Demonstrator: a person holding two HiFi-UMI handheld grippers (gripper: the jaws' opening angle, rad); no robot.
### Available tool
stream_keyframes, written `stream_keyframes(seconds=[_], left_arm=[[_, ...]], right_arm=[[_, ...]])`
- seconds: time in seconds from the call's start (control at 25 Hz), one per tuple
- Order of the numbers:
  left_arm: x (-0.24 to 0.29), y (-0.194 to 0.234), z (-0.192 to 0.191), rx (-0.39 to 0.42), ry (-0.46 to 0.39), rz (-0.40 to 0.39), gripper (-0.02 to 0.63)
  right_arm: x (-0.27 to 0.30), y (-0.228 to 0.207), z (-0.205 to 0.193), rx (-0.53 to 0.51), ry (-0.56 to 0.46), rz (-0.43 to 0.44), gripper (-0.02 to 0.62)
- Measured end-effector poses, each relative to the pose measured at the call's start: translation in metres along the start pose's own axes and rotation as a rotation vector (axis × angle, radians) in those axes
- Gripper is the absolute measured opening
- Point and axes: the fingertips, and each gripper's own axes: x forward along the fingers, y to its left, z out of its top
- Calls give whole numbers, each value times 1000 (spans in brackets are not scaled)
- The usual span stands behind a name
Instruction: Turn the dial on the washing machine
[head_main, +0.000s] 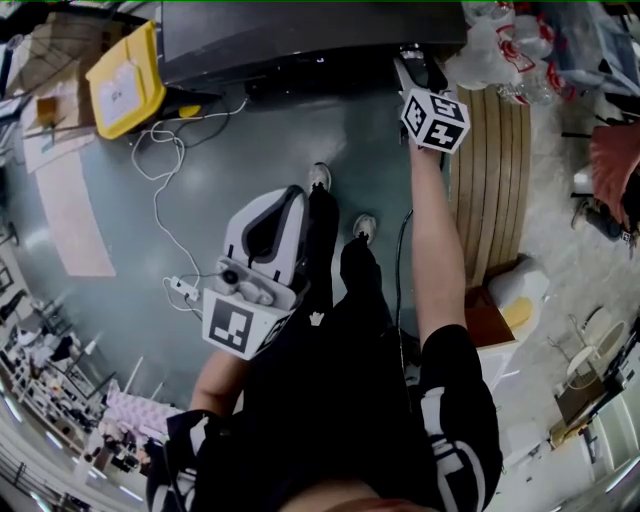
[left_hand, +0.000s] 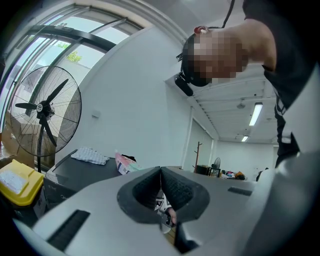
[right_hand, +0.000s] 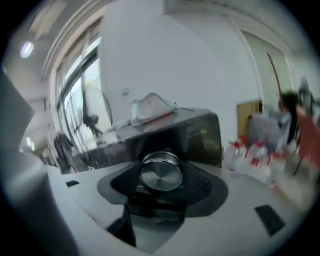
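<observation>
The washing machine (head_main: 300, 40) is a dark box at the top of the head view. Its round silver dial (right_hand: 161, 172) fills the gap between my right gripper's (right_hand: 162, 167) black pads, which press on its sides. In the head view that gripper (head_main: 410, 75) reaches out at arm's length to the machine's right front corner, and the dial itself is hidden there. My left gripper (head_main: 290, 200) is held low by the person's legs, away from the machine. In its own view the left gripper (left_hand: 160, 172) points upward, pads together, with nothing between them.
A yellow bin (head_main: 125, 80) stands left of the machine, with a white cable (head_main: 165, 170) trailing over the floor. A slatted wooden panel (head_main: 495, 180) lies at the right. Bags (right_hand: 152, 107) sit on the machine's top, bottles (right_hand: 255, 150) stand to its right, and a big fan (left_hand: 45, 112) to its left.
</observation>
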Motion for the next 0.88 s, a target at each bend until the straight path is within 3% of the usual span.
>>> stream_keyframes(seconds=[0.08, 0.12, 0.16, 0.36, 0.64, 0.76, 0.88], left_arm=[[0, 0, -1, 1, 1, -3, 21], [0, 1, -2, 1, 2, -3, 21], [0, 0, -3, -1, 2, -4, 21], [0, -2, -2, -5, 1, -10, 21], [-2, 1, -3, -4, 4, -6, 21], [-2, 2, -4, -9, 4, -3, 21], [-3, 2, -6, -12, 6, -5, 21]], right_arm=[[-1, -10, 0, 313, -14, 75, 281], [-2, -12, 0, 381, -19, 92, 281], [-2, -12, 0, 367, -19, 89, 282], [-3, 3, 2, -47, 2, -14, 314], [-2, 6, -4, -407, 32, -145, 319], [2, 8, -4, -429, 36, -139, 287], [2, 3, -5, -204, 28, -67, 285]])
